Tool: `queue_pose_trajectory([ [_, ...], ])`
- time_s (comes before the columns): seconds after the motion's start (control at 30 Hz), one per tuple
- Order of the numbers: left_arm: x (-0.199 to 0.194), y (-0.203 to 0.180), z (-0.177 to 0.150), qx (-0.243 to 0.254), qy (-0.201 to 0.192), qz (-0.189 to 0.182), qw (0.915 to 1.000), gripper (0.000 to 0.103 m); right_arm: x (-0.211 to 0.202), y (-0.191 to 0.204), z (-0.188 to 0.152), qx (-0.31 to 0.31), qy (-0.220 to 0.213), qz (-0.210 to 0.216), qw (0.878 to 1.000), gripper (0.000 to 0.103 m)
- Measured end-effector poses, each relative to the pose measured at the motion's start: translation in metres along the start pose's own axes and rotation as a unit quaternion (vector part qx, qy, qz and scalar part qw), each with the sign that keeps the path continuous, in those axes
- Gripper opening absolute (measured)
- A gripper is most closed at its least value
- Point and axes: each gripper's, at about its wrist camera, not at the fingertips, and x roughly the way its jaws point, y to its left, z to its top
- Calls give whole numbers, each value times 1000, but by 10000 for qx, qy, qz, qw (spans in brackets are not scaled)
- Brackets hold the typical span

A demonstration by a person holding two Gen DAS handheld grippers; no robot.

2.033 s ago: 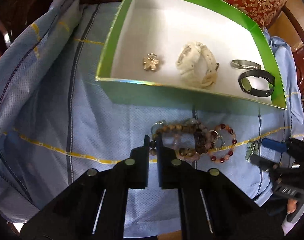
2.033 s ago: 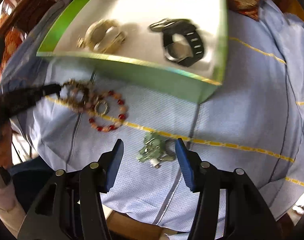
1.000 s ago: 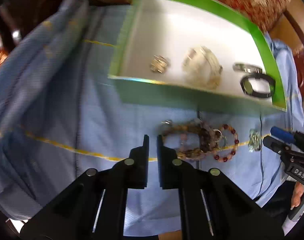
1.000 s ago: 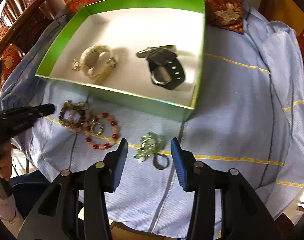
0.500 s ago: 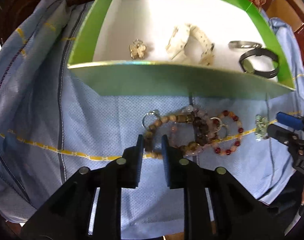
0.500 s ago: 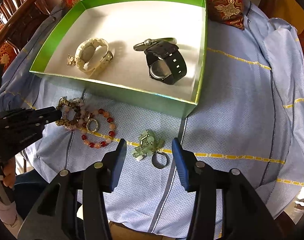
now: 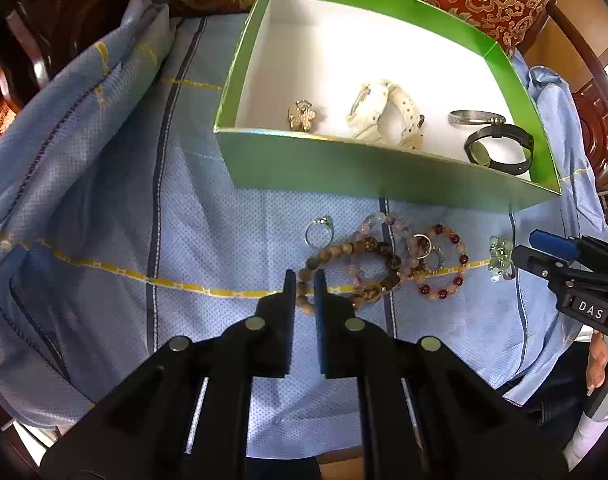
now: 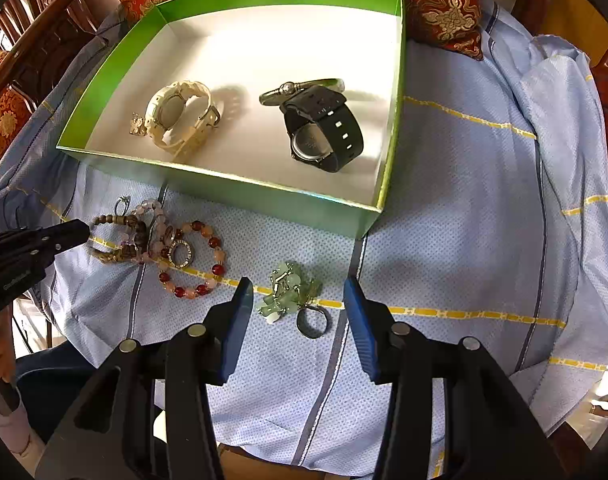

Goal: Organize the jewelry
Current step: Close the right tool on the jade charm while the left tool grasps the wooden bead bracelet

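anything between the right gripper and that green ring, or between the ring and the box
Nothing lies between the open right gripper and the jade ring; the ring sits on the cloth between the fingers. Toward the green box, only its near wall stands in the way, so the ring must be lifted over it.

We see our left gripper (image 7: 304, 280) as matte black plastic: two flat, narrow fingers (image 7: 288, 292) on angular arms, each arm studded with round silver screws and cut by a pale slot. Our right gripper (image 8: 297, 304) shares that black frame but has ribbed blue pads (image 8: 239, 320); its side bears white "DAS" lettering. Bare skin shows at our right hand (image 7: 596, 364).
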Motion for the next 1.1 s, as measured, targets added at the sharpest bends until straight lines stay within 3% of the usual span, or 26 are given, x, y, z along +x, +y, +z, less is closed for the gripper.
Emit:
queue_pose_trajectory([
  [0.03, 1, -2, -1, 21, 15, 15, 10000, 16, 0, 0, 0, -9, 12, -3, 10000, 51],
  [0.1, 6, -6, -1, 70, 63, 112, 9999, 32, 0, 0, 1, 2, 10, -5, 10000, 64],
  [0.27, 17, -10, 13, 200, 217, 294, 9991, 56, 3, 5, 1, -83, 2, -67, 9999, 64],
  [0.33, 26, -20, 17, 236, 257, 342, 9988, 56, 7, 7, 1, -132, 59, -97, 9998, 64],
  [0.37, 30, -22, 17, 239, 287, 377, 9986, 55, 9, 10, 1, -178, 87, -127, 9997, 64],
  [0.5, 41, -25, 27, 223, 331, 530, 9978, 20, 15, 16, -2, -332, 138, -238, 9991, 64],
  [0.63, 43, -27, 29, 192, 315, 479, 9982, 10, 19, 22, -2, -435, 96, -311, 9985, 64],
  [0.67, 43, -22, 32, 194, 312, 471, 9982, 8, 22, 23, -1, -470, 97, -305, 9984, 63],
  [0.8, 36, -26, 33, 218, 240, 410, 9986, 8, 29, 31, -2, -678, 150, -449, 9966, 24],
  [0.87, 31, -28, 34, 247, 165, 373, 9989, 8, 27, 33, -3, -751, 189, -315, 9965, 16],
  [1.1, -20, -39, 24, 347, -498, 187, 9980, 8, -5, 39, -7, -850, -172, 91, 9962, 14],
])
